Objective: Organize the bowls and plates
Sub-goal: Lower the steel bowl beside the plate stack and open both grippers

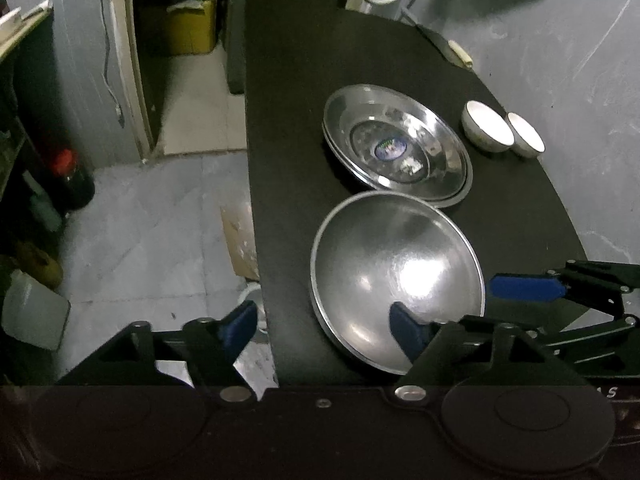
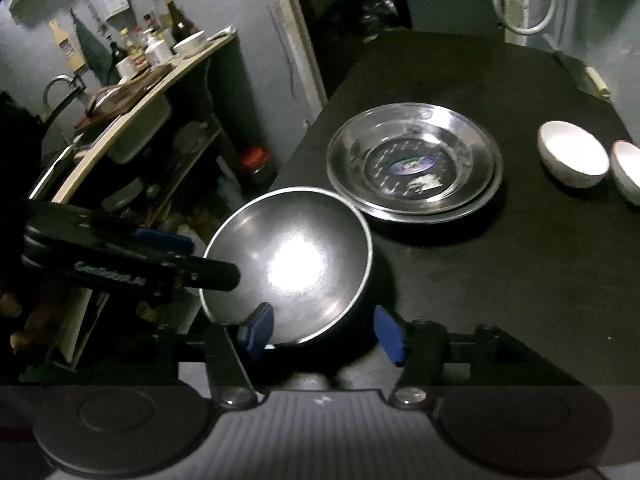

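Hanging low at near edge of black table (image 1: 288,120): left gripper (image 1: 324,328), fingers spread wide, gripping nothing. One blue pad (image 1: 404,330) sitting over near rim of big steel bowl (image 1: 396,280), other pad out past table edge, over grey floor (image 1: 152,232).

Coming in from the other side: right gripper (image 2: 320,334), fingers spread too, holding nothing. Near rim of steel bowl lying between its 2 blue pads, one pad over the inside, other down by the outer wall. Touching or not: can't tell. Bowl sitting open side up at near left corner of table, bright light spot shining inside.

Sitting just behind bowl, rims nearly touching: stack of steel plates (image 1: 396,146), w/ a sticker in the middle of the top one.

Standing further right, apart from plates: 2 small white bowls (image 2: 572,156) side by side, close together.

Lying at far right edge of table: a thin tool w/ pale handle (image 1: 456,52).

Hanging behind table by wall: looped white hose (image 2: 524,8). Off to left in right wrist view: shelf (image 2: 132,92) w/ bottles.
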### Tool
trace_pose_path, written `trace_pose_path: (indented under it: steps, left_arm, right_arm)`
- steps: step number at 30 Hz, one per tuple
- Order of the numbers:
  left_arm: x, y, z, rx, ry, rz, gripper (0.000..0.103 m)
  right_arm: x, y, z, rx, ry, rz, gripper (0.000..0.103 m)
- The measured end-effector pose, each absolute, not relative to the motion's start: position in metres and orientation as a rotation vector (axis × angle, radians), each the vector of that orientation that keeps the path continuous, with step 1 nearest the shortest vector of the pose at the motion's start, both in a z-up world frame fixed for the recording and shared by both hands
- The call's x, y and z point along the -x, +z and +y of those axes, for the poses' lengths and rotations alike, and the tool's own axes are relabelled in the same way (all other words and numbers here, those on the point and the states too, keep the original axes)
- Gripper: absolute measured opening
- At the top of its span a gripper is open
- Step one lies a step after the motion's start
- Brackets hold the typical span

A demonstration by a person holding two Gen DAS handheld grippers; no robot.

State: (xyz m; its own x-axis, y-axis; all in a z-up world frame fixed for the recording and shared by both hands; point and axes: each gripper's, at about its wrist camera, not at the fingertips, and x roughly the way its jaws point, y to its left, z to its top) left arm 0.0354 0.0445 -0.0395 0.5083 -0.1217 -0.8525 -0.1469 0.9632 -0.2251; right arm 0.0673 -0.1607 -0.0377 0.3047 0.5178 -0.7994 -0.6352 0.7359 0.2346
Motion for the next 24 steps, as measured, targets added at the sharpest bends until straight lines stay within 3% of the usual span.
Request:
trace_pose_path:
  steps: [12,24]
  left_arm:
    - [-0.026,-0.009,0.056,0.191,-0.03,0.862,0.101]
    - [-0.017,0.005,0.063,0.115,-0.106,0.589,0.102]
  right_arm:
    - [-0.061,-0.018,-0.17,0.054,0.6,0.86,0.103]
    - [-0.045,-0.02,-0.167,0.045,0.315,0.771,0.103]
